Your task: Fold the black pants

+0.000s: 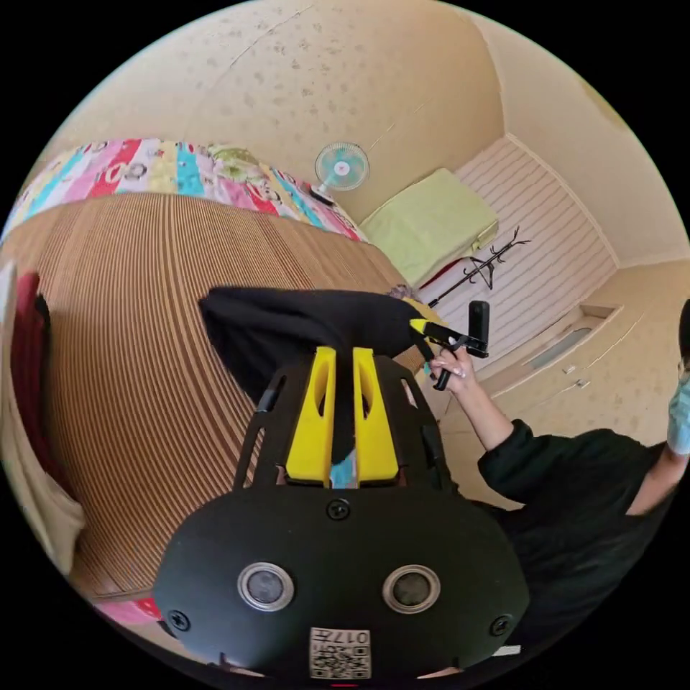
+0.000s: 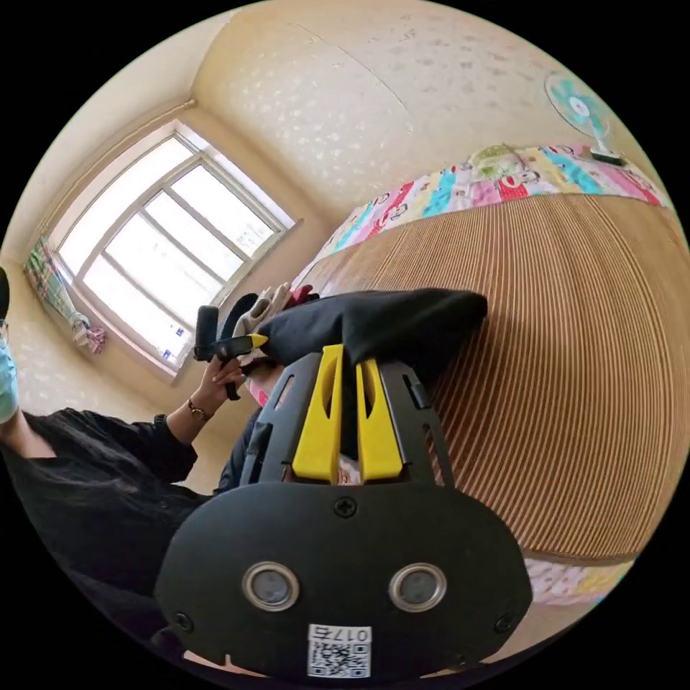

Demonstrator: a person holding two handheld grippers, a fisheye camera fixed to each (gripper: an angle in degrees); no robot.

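Black fabric pants hang stretched between my two grippers above the ribbed bamboo mat, their long axis running from one gripper to the other. My left gripper has both yellow jaws clamped on the cloth; my right gripper pinches it likewise. Left gripper view shows a coat rack; right gripper view shows a bright window. I can't make out any printed writing.

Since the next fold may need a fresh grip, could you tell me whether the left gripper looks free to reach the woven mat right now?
Probably not yet: the left gripper is shut on the black pants, held up over the woven mat together with the right gripper.
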